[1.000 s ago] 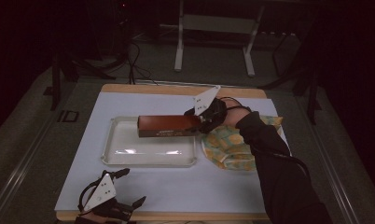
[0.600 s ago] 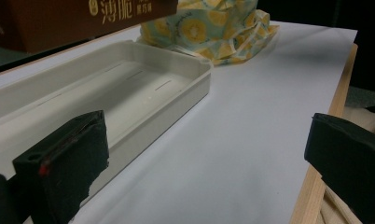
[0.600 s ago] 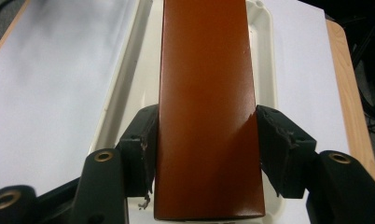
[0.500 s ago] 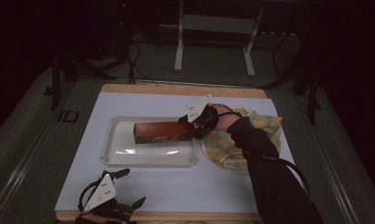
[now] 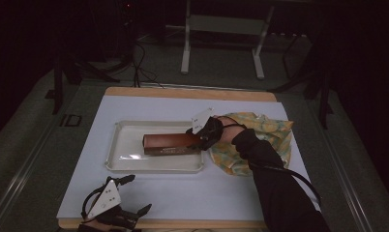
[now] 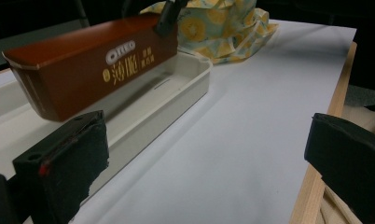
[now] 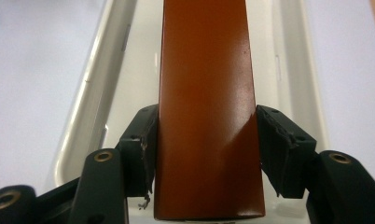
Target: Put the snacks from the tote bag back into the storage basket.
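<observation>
A long brown Oreo box (image 5: 171, 141) lies lengthwise over the white tray (image 5: 122, 164) in the middle of the table. My right gripper (image 5: 198, 137) is shut on the box's right end. The right gripper view shows both pads pressed on the sides of the box (image 7: 206, 93), above the tray (image 7: 83, 116). In the left gripper view the box (image 6: 92, 70) hangs slightly tilted, low over the tray (image 6: 185, 88). My left gripper (image 5: 134, 195) rests at the table's front left, open (image 6: 209, 154), with nothing between its fingers.
A yellow patterned cloth (image 5: 265, 135) lies crumpled right of the tray, under the person's right forearm. The white mat (image 5: 183, 193) covers the wooden table top, whose edge (image 6: 335, 112) runs close to my left gripper. Dark floor and metal stands lie beyond.
My right gripper has carried the box toward the person and lower into the tray. The left gripper has stayed where it was.
</observation>
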